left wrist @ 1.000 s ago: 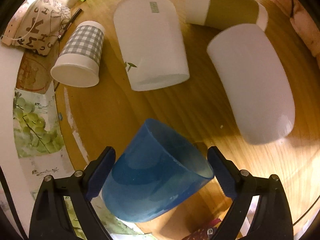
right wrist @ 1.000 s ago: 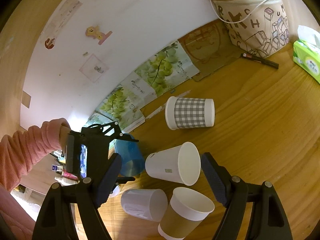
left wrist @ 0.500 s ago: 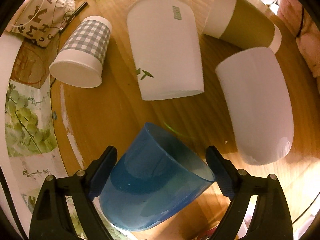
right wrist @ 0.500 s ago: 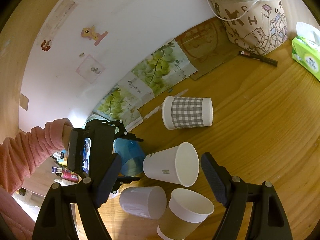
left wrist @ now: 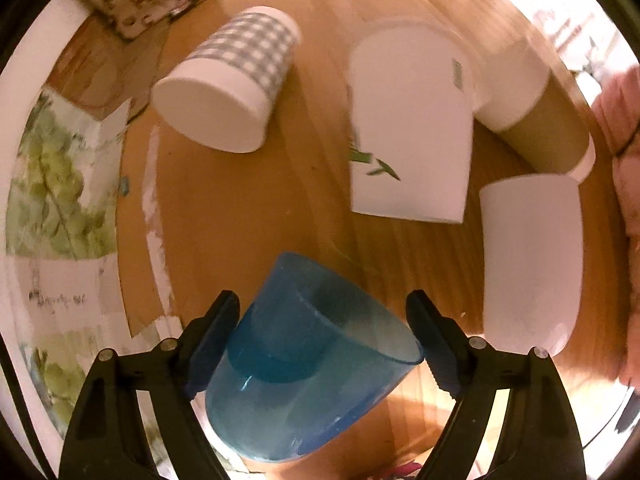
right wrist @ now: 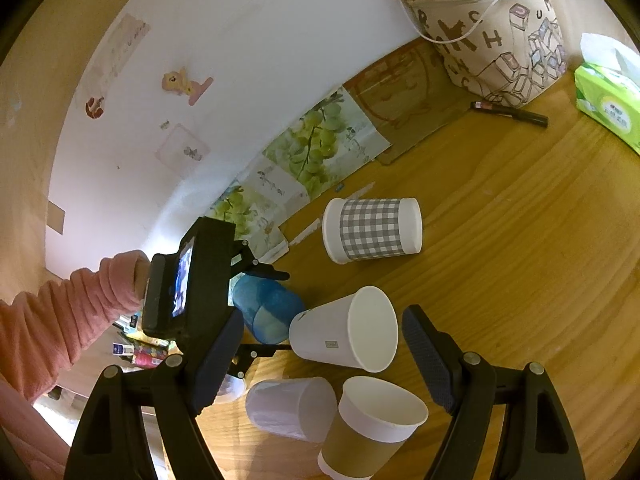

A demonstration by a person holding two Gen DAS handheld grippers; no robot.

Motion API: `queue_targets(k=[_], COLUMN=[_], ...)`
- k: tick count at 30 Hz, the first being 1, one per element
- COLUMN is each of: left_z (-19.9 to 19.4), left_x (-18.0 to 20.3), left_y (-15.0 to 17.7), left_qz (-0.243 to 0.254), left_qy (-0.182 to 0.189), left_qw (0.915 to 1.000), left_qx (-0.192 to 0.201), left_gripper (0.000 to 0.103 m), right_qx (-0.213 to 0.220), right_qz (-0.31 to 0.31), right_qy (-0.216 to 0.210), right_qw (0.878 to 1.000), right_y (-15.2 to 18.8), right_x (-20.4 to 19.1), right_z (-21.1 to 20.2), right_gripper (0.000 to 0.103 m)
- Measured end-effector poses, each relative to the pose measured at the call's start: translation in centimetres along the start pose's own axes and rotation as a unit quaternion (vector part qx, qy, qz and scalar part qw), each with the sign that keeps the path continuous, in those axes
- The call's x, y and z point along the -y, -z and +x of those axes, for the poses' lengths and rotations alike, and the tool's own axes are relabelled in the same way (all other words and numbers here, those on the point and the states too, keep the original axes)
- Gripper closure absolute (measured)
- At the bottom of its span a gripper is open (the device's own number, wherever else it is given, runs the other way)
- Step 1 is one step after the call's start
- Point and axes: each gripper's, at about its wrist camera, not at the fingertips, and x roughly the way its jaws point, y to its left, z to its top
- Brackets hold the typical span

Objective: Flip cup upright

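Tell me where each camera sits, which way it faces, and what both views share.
Left wrist: sits on the left gripper, looking down along its fingers at the blue cup between the open jaws; a pink sleeve shows at the right edge.
Right wrist: sits on the right gripper, open, facing over the table toward the wall; the left gripper and pink-sleeved arm show.
Shared: blue cup, checkered cup, white paper cup, brown cup, translucent cup.

Two wrist views, close above shared blue cup [left wrist: 308,356]
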Motion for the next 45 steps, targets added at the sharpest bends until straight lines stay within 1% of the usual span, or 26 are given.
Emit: queue_targets(k=[5, 9, 13, 14, 18, 19, 21, 25, 27, 29, 30, 33, 35, 36, 38, 39, 42, 43, 45], left_z=[-1.8, -3.7, -5.4, -5.6, -7.1, -7.0, -7.5, -9.1, -9.6, -9.8, -10.1, -10.6, -11.3, -11.6, -12.0, -12.2, -13.0, -13.3, -13.7], left_x=[-1.4, -2.7, -2.9, -2.3, -0.5, 0.7, 1.3, 2.6, 3.2, 3.7, 4.3, 5.3, 6.1, 6.6, 7.5, 7.9, 9.6, 10.3, 11.7], left_y=[0.7, 1.6, 2.5, 2.3, 3.4, 3.1, 3.4, 4.3, 4.5, 4.5, 4.7, 4.8, 5.2, 5.3, 5.5, 5.6, 5.7, 5.8, 5.6], left_qz=[-0.062, -0.12, -0.176, -0.188, -0.237, -0.246, -0.262, -0.303, -0.324, -0.338, -0.349, -0.371, -0.391, -0.405, -0.423, -0.43, -0.456, -0.465, -0.478], left_qy=[0.012, 0.022, 0.035, 0.035, 0.038, 0.037, 0.037, 0.04, 0.039, 0.037, 0.035, 0.028, 0.026, 0.024, 0.022, 0.021, 0.014, 0.013, 0.005], left_qw=[0.9978, 0.9917, 0.9819, 0.9794, 0.9667, 0.9643, 0.9589, 0.9437, 0.935, 0.9282, 0.923, 0.9121, 0.9004, 0.8921, 0.8807, 0.876, 0.8578, 0.8505, 0.8394], left_qx=[0.018, 0.041, 0.061, 0.065, 0.087, 0.09, 0.101, 0.126, 0.14, 0.151, 0.158, 0.173, 0.189, 0.199, 0.212, 0.217, 0.237, 0.246, 0.259], left_gripper=[0.017, 0.018, 0.019, 0.019, 0.023, 0.023, 0.024, 0.026, 0.027, 0.027, 0.027, 0.028, 0.029, 0.029, 0.03, 0.03, 0.031, 0.031, 0.032], right_qx=[0.006, 0.006, 0.008, 0.008, 0.01, 0.011, 0.011, 0.014, 0.015, 0.016, 0.016, 0.02, 0.023, 0.024, 0.024, 0.023, 0.018, 0.018, 0.017], right_qz=[-0.007, -0.016, -0.022, -0.023, -0.03, -0.032, -0.037, -0.043, -0.043, -0.04, -0.037, -0.05, -0.067, -0.075, -0.083, -0.085, -0.092, -0.095, -0.104], right_qy=[0.0, -0.008, -0.02, -0.023, -0.031, -0.033, -0.038, -0.051, -0.059, -0.069, -0.074, -0.071, -0.064, -0.061, -0.06, -0.061, -0.066, -0.067, -0.072], right_qw=[1.0, 1.0, 1.0, 0.999, 0.999, 0.999, 0.999, 0.998, 0.997, 0.997, 0.996, 0.996, 0.995, 0.995, 0.994, 0.994, 0.993, 0.993, 0.992], right_y=[0.1, 0.2, 0.3, 0.3, 0.5, 0.6, 0.7, 1.0, 1.2, 1.5, 1.7, 2.4, 2.9, 3.2, 3.7, 4.0, 5.0, 5.3, 6.1], right_x=[-0.2, -0.5, -0.9, -1.0, -1.4, -1.5, -1.6, -1.9, -1.9, -1.9, -1.8, -1.9, -2.1, -2.2, -2.2, -2.2, -2.2, -2.3, -2.3], right_z=[-0.3, -0.5, -0.7, -0.7, -1.0, -1.1, -1.4, -2.1, -2.4, -2.9, -3.2, -4.1, -4.8, -5.2, -5.7, -6.0, -7.0, -7.2, -8.1], right_gripper=[0.021, 0.021, 0.021, 0.021, 0.021, 0.021, 0.021, 0.021, 0.021, 0.021, 0.021, 0.021, 0.021, 0.021, 0.021, 0.021, 0.021, 0.021, 0.021])
